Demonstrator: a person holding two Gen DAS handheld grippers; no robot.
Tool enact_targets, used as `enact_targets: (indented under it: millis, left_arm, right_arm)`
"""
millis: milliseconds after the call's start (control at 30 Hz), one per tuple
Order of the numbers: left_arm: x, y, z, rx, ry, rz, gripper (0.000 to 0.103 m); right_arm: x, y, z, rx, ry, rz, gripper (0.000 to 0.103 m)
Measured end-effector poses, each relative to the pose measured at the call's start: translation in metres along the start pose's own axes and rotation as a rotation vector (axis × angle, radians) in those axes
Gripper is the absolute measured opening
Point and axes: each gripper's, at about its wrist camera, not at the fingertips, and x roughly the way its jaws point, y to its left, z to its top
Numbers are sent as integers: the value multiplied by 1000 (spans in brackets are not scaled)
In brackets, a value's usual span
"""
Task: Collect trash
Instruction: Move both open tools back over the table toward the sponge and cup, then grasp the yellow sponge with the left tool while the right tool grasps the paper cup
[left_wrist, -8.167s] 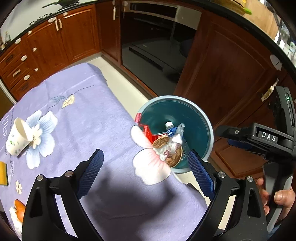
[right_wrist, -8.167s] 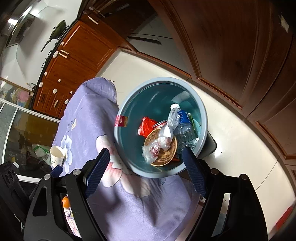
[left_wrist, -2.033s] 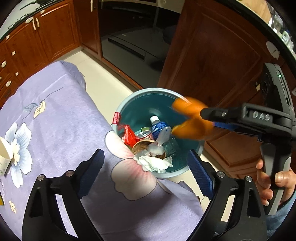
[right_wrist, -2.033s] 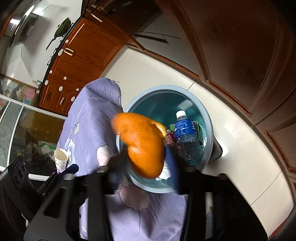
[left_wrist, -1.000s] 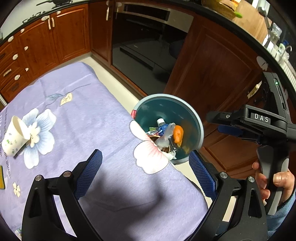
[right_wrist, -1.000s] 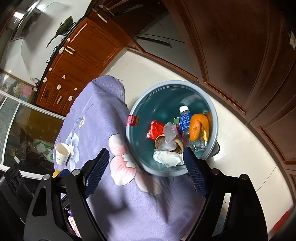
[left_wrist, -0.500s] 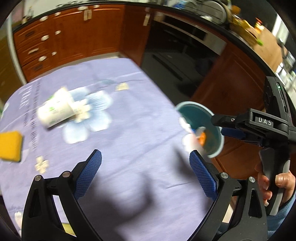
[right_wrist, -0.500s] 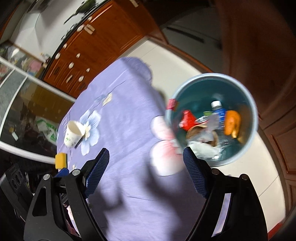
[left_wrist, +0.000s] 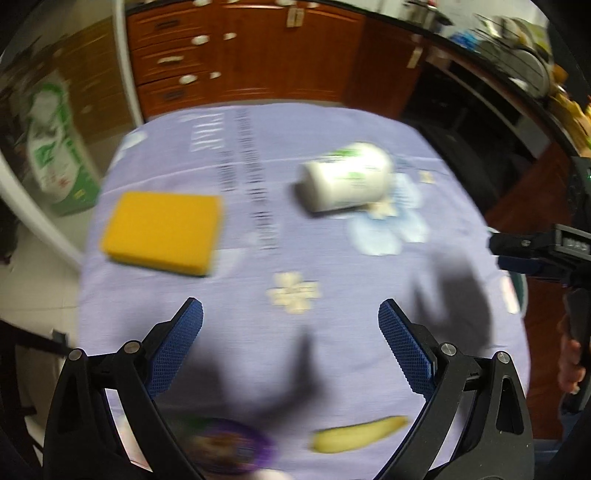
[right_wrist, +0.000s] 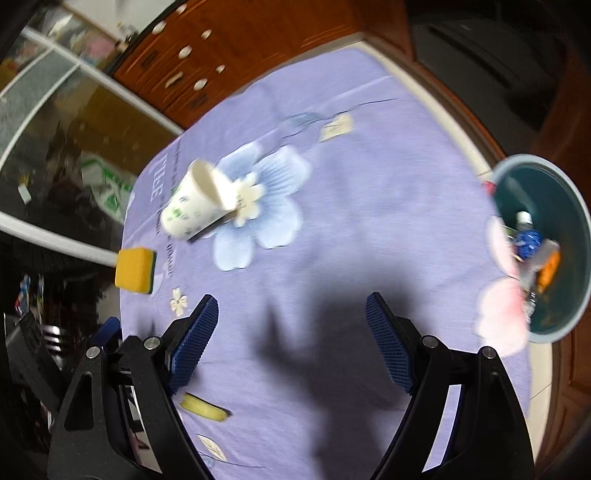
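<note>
Trash on the purple floral tablecloth (left_wrist: 332, 258) shows blurred in the left wrist view. A white paper cup (left_wrist: 347, 182) with green print lies on its side at the cloth's far part, beside a pale blue printed flower. A yellow sponge (left_wrist: 162, 232) lies to the cup's left, well apart from it. Near the cloth's near edge lie a yellowish peel-like piece (left_wrist: 358, 434) and a round purple item (left_wrist: 229, 448), too blurred to name. The left gripper (left_wrist: 291, 321) hangs over bare cloth with its blue-padded fingers spread wide, holding nothing. At the cloth's right edge the right gripper (left_wrist: 532, 254) pokes in from the side; its opening cannot be judged here.

In the right wrist view the right gripper (right_wrist: 291, 317) is likewise spread apart and empty above the cloth (right_wrist: 351, 240). The paper cup (right_wrist: 199, 206) lies tipped over, its mouth toward the blue flower, with the sponge (right_wrist: 135, 269) below it at the cloth's left edge. A yellowish piece (right_wrist: 203, 406) lies close to the left finger. Off the cloth's right edge stands the teal bin (right_wrist: 576, 214), holding a blue-labelled bottle (right_wrist: 526, 236), an orange scrap (right_wrist: 550, 269) and other rubbish.
</note>
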Motion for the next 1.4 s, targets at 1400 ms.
enact_targets:
  millis: [1400]
  left_arm:
    - [42, 90, 13, -68, 86, -160, 66]
  right_arm:
    - [105, 99, 56, 18, 25, 50, 56]
